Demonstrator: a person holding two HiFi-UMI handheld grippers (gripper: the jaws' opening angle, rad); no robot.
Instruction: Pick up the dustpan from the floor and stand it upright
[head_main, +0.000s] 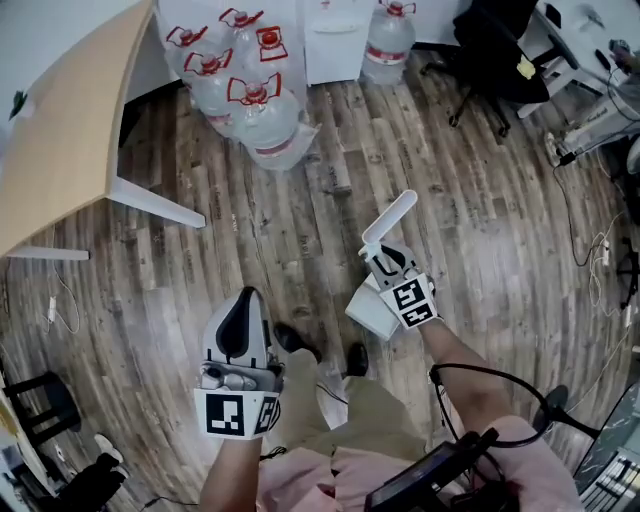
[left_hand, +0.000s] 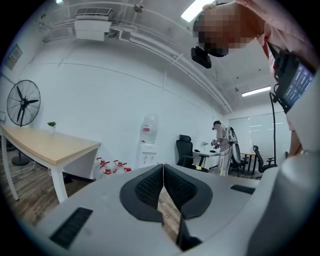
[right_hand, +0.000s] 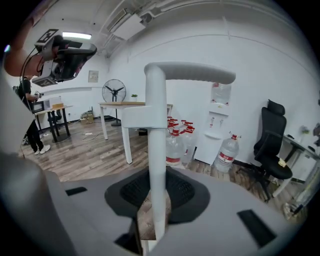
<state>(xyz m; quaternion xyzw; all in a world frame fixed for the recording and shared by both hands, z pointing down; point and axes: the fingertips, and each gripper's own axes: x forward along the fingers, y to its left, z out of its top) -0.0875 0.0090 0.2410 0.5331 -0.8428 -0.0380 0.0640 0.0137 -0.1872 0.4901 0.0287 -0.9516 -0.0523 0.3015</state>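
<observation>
Wood-plank floor (head_main: 480, 230) filling the frame; bench (head_main: 70, 130) sitting upper left; water bottles (head_main: 250, 100) clustering top centre. White dustpan (head_main: 393, 218) hanging off the floor at centre right, right gripper (head_main: 386, 262) clamping its handle. Left gripper (head_main: 243, 305) hovering lower left, jaws pressing together, holding nothing.

So the dustpan (head_main: 384, 285) was plain white plastic, all one colour. In the head view it sat just off centre at about 3 o'clock, held up over the wood floor (head_main: 300, 200). Its flat handle (head_main: 391, 217) stuck out toward 1 o'clock and the pan (head_main: 370, 312) hung at the 7 o'clock end, partly hidden. The right gripper (head_main: 385, 262) had its jaws closed on the stem. From the right gripper view the stem (right_hand: 157, 165) ran straight up to 12 o'clock, then bent over toward 3 o'clock at the top.
</observation>
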